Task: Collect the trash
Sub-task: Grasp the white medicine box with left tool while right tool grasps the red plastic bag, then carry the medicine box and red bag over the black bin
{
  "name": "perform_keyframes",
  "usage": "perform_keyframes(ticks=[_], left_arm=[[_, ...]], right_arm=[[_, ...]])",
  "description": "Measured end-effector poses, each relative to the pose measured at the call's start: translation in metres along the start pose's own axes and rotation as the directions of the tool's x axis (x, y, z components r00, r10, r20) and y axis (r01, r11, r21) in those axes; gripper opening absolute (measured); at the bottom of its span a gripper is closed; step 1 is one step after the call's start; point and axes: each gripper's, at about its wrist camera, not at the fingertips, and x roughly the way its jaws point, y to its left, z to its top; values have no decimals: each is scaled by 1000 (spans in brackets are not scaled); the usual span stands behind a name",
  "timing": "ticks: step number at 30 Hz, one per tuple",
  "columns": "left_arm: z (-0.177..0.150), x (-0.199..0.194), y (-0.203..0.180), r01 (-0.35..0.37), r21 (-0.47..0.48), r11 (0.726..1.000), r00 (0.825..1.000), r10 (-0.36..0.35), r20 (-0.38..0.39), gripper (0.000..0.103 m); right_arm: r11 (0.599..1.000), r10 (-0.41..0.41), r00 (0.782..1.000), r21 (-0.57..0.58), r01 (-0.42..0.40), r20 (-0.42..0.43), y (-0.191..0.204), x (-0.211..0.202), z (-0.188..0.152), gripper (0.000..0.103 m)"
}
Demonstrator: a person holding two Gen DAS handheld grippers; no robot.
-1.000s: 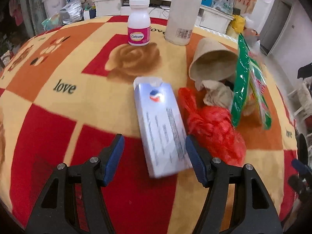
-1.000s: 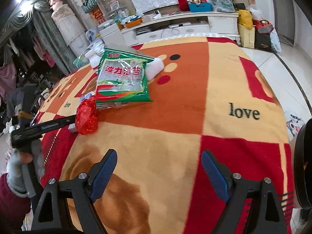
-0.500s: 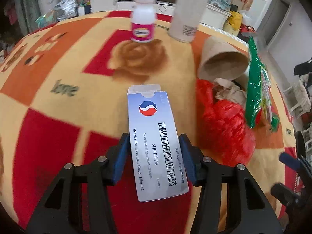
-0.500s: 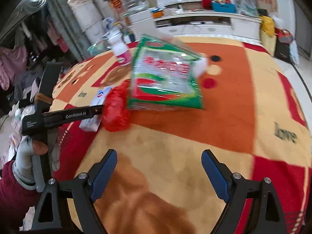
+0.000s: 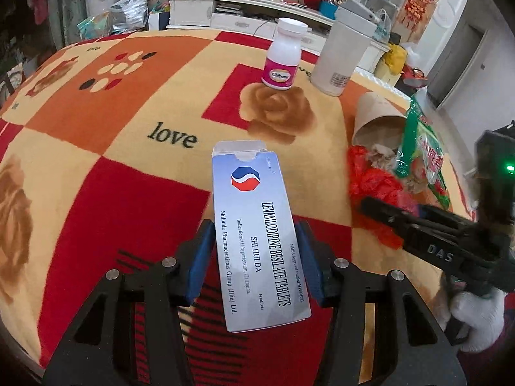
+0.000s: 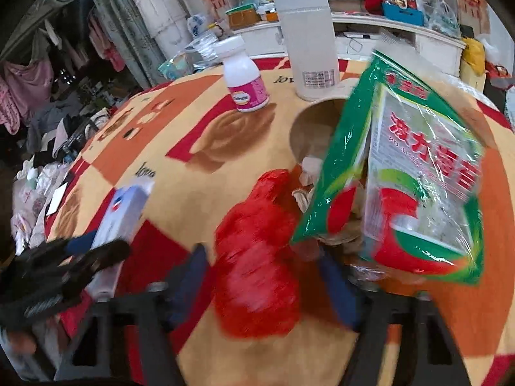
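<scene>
In the left wrist view, the left tool (image 5: pixel 254 257) was clamped on the tablet box (image 5: pixel 257 234) above the blanket-covered desk (image 5: pixel 96 160). The red plastic bag (image 5: pixel 376 189) lay at three o'clock.

In the right wrist view, the right tool (image 6: pixel 264 276) had just been closing, its jaws around the red plastic bag; contact was too blurred to tell. The green snack packet (image 6: pixel 415 177) stood at two o'clock.

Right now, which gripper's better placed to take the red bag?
Right. The right gripper has just been closing with the red bag between its fingers; the left gripper is clamped on the tablet box.
</scene>
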Motion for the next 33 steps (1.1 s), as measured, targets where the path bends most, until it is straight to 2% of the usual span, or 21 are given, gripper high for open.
perform_keyframes(ticks=[6, 11, 17, 25, 30, 32, 33], left_arm=[[-4, -6, -17, 30, 24, 999, 999, -30, 16, 50], [-13, -9, -42, 66, 55, 996, 998, -67, 12, 50], [-29, -9, -89, 112, 127, 986, 994, -112, -13, 50], [-45, -4, -140, 150, 200, 968, 988, -144, -48, 50], [-48, 0, -151, 148, 213, 966, 988, -139, -61, 50], [-48, 1, -151, 147, 209, 967, 989, -137, -59, 50], [-47, 1, -151, 145, 207, 967, 989, -136, -58, 50]], right_arm=[[993, 118, 993, 2, -118, -17, -3, -29, -29, 38], [990, 136, 991, -21, -136, -17, -6, -71, -71, 38], [995, 76, 997, 63, -77, 21, -40, -102, -104, 38], [991, -57, 998, 121, 55, 9, -81, -118, -118, 38], [984, -145, 989, 103, 143, 8, -92, -127, -119, 60], [981, -178, 984, 82, 176, 21, -93, -132, -118, 72], [981, -183, 983, 70, 180, 26, -92, -134, -117, 72]])
